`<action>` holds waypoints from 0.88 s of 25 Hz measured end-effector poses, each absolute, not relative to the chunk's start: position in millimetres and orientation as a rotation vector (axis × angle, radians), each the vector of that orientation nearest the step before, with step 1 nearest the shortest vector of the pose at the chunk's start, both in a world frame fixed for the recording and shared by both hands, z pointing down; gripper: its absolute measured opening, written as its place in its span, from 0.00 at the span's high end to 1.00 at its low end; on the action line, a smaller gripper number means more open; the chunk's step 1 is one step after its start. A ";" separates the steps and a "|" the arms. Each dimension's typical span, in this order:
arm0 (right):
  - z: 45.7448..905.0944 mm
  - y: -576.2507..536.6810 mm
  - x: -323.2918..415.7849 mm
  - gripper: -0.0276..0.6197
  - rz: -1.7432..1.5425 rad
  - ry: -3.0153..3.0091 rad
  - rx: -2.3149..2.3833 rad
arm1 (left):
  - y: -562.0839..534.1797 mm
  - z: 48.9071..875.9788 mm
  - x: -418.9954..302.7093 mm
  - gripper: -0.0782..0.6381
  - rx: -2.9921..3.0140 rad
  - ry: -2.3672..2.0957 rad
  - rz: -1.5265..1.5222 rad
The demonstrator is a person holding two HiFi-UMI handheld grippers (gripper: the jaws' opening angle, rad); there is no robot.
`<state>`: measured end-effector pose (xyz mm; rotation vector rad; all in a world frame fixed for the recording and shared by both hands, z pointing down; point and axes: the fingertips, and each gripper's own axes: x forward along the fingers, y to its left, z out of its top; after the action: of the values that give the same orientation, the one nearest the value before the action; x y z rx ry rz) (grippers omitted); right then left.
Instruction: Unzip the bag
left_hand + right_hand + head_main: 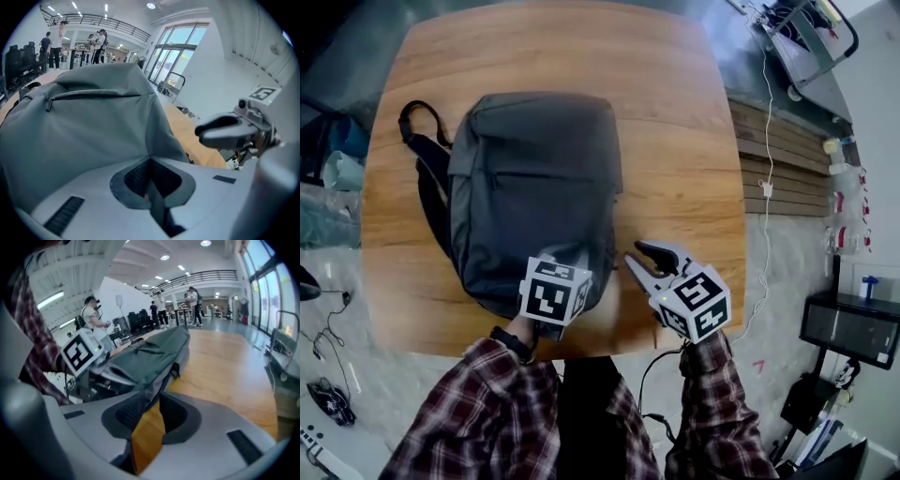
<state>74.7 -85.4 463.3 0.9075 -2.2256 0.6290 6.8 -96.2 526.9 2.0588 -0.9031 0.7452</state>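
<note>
A dark grey backpack [534,187] lies flat on the wooden table [675,112], its straps [422,155] trailing to the left. A front-pocket zipper [89,95] runs across it, closed, with the pull [48,105] at its left end. My left gripper [564,272] sits at the bag's near edge. In the left gripper view, my left gripper [149,158] has its pads meeting on a raised fold of the grey fabric. My right gripper [634,252] hovers just right of the bag's near corner. Its jaws are spread, and in the right gripper view bare wood shows between them [154,397].
The table's near edge [609,347] is right under both grippers. A slatted wooden bench [778,159] and a white cable [766,187] lie to the right, and a black box [853,328] stands at lower right. Cables lie on the floor at left [328,319].
</note>
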 end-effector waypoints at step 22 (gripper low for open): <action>504.7 -49.9 47.6 0.90 0.232 -2.151 0.513 | -99.8 526.2 7.5 0.88 2.068 -0.884 0.731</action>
<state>47.6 -49.9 504.7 0.5134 -2.1513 0.2316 7.5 -99.8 526.2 2.0676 -0.8841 0.7314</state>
